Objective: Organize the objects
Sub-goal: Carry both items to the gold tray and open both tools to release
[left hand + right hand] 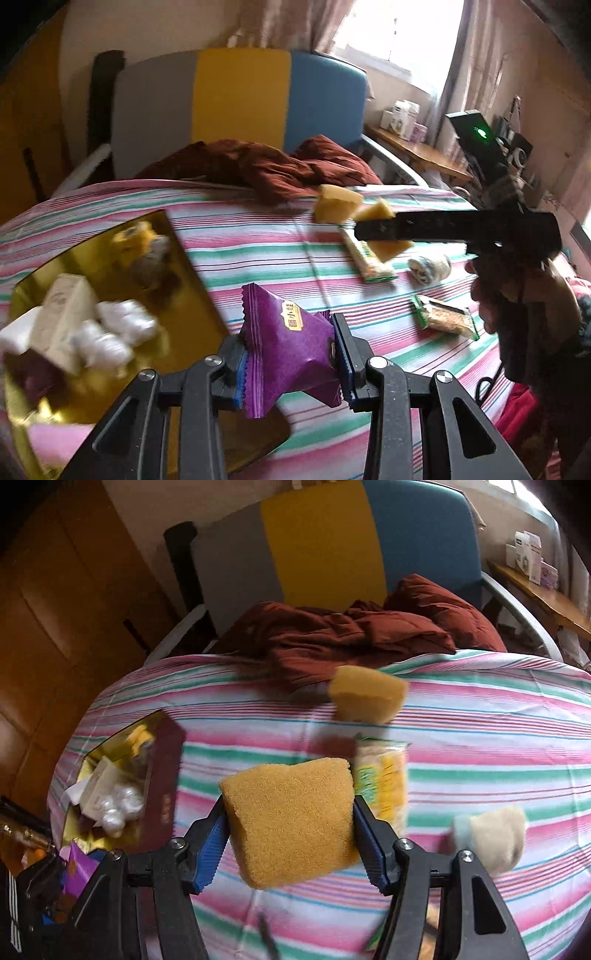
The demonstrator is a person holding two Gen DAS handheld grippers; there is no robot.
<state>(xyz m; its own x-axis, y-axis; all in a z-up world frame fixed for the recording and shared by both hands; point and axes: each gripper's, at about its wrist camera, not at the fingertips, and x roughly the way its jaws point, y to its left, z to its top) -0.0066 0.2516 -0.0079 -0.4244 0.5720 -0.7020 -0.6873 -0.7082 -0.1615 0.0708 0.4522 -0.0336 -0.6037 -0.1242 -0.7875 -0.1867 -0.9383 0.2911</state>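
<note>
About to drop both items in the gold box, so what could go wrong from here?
1. The left hand-held gripper pinches the puffy purple snack packet by its sides; it could slip or crush.
2. The gold box is already crowded; the sponge in the right hand-held gripper may not settle.

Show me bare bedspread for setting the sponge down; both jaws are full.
Free: the striped bedspread between the gold box and the snack bars. Crowded: around the loose sponge, the bars, the rolled cloth, and inside the box.

My way over bare striped sheet (258, 243) clear, gold box (22, 295) crowded, second sponge (365, 694), snack bars (447, 317) scattered ahead.
</note>
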